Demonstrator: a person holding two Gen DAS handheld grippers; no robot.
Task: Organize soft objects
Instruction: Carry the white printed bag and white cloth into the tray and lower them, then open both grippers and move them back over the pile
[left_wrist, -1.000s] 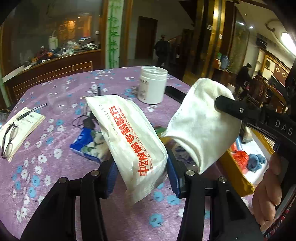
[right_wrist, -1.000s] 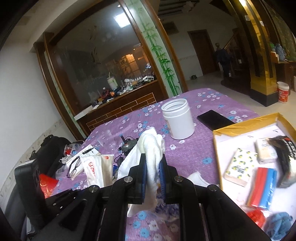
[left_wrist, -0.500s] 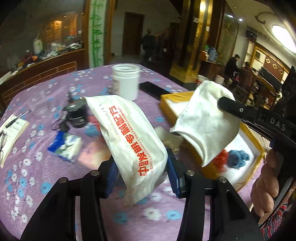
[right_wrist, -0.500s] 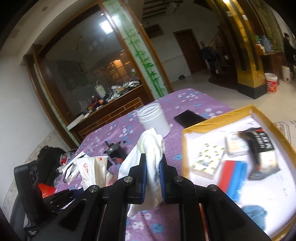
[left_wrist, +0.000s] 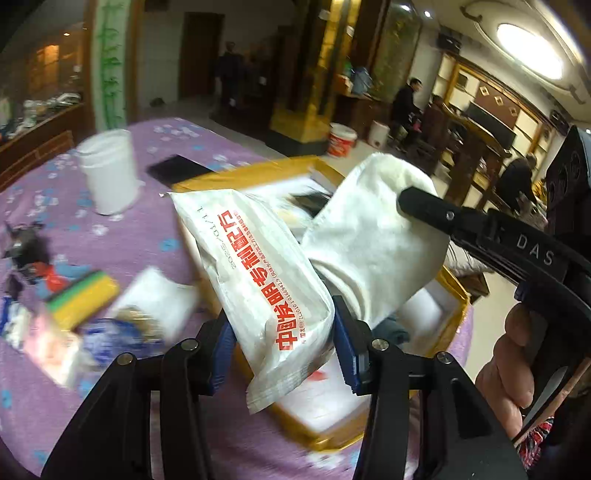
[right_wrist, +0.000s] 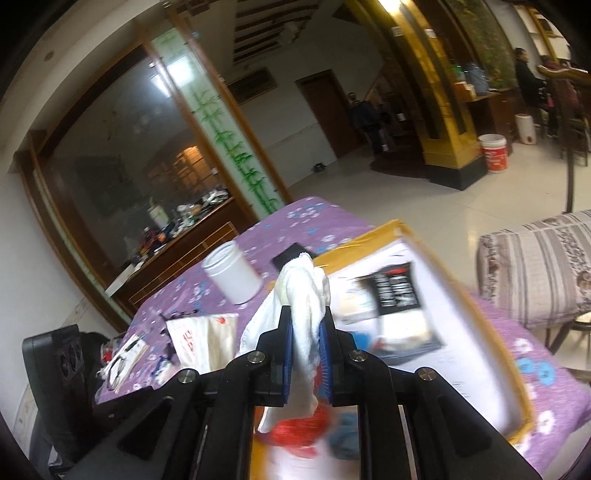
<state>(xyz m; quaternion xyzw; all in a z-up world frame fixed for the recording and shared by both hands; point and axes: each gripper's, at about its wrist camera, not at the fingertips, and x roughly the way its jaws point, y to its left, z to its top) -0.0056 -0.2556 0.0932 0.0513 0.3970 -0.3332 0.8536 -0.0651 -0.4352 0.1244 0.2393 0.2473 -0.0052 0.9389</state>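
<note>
My left gripper (left_wrist: 282, 345) is shut on a white plastic packet with red print (left_wrist: 255, 273) and holds it in the air over the near edge of a yellow-rimmed box (left_wrist: 255, 173). My right gripper (right_wrist: 306, 332) is shut on a white cloth (right_wrist: 304, 295) and holds it above the same box (right_wrist: 491, 325). The cloth also shows in the left wrist view (left_wrist: 373, 236), right of the packet. The packet shows at the left of the right wrist view (right_wrist: 201, 338). Red and blue soft items (right_wrist: 314, 434) lie in the box under the cloth.
A white jar (left_wrist: 109, 171) and a black phone (left_wrist: 177, 168) stand on the purple flowered tablecloth (left_wrist: 125, 236) behind the box. A yellow-green sponge (left_wrist: 79, 301) and small packets (left_wrist: 155, 299) lie left of the box. A striped cushion (right_wrist: 535, 266) is at the right.
Both grippers have swung to the right, from over the cluttered cloth to above the yellow box, each still holding its item.
</note>
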